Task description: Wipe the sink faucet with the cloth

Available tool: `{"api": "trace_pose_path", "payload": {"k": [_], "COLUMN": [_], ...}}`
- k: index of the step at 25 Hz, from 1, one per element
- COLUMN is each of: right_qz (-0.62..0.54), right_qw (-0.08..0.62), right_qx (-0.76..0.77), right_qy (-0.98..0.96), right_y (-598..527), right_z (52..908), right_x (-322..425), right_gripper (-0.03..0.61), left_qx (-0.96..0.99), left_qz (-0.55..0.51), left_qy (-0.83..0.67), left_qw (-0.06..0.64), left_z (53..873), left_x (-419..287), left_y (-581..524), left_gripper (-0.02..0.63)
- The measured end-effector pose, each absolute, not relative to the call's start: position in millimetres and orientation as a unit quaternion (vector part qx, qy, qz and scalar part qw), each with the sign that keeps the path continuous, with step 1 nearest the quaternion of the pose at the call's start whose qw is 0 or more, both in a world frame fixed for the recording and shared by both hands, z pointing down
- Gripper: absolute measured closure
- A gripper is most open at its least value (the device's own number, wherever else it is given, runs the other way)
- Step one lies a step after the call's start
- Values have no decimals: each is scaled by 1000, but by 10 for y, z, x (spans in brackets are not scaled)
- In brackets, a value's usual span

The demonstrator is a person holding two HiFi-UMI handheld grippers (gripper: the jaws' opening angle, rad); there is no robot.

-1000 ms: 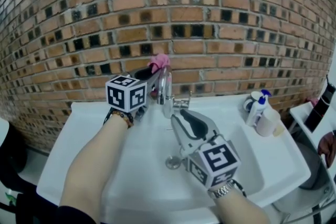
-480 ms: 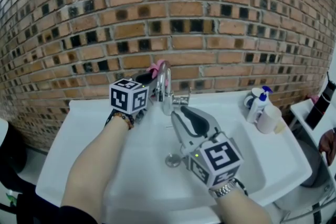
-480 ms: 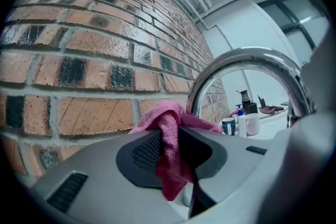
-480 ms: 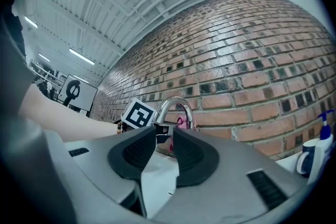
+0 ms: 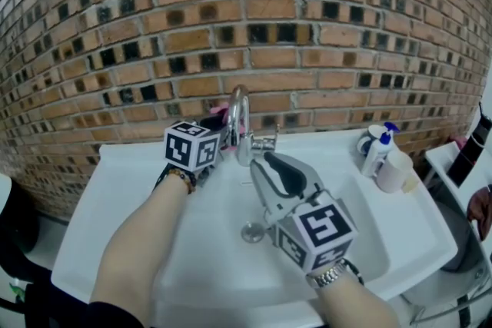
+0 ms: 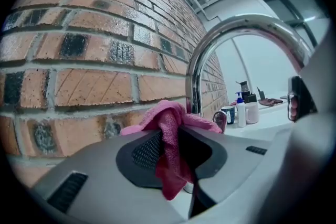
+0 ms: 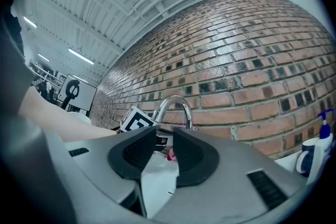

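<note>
While its jaws are pinching the crumpled pink cloth (image 6: pixel 164 114), the left gripper (image 6: pixel 176 132) is holding it just beside the curved chrome faucet (image 5: pixel 240 110), likely for wiping. The right gripper (image 5: pixel 267 165) is hovering spread and empty above the white sink (image 5: pixel 115 196).

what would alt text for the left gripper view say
The left gripper is shut on a pink cloth, right in front of a curved chrome faucet and beside a brick wall. A soap bottle stands far off in the background.
</note>
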State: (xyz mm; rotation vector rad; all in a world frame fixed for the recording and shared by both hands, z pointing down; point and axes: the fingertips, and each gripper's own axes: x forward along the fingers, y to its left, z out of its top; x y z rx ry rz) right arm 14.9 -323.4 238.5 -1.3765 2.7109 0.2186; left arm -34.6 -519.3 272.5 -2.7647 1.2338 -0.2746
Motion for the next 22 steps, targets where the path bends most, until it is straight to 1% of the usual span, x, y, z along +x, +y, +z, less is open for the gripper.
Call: {"api": "trace_pose_path", "payload": {"k": [22], "right_qz": [61], "right_qw": [42], "right_qx": [-457], "right_qy": [886], "right_y": [-3281], "right_z": [2442], "right_x": [173], "right_gripper": [463], "left_qx": [-903], "left_qz": [-103], "left_qy": [415], "left_qw": [33], "left_z": [3000], "left_x": [-450], "left_y": [-5134], "left_gripper": [511]}}
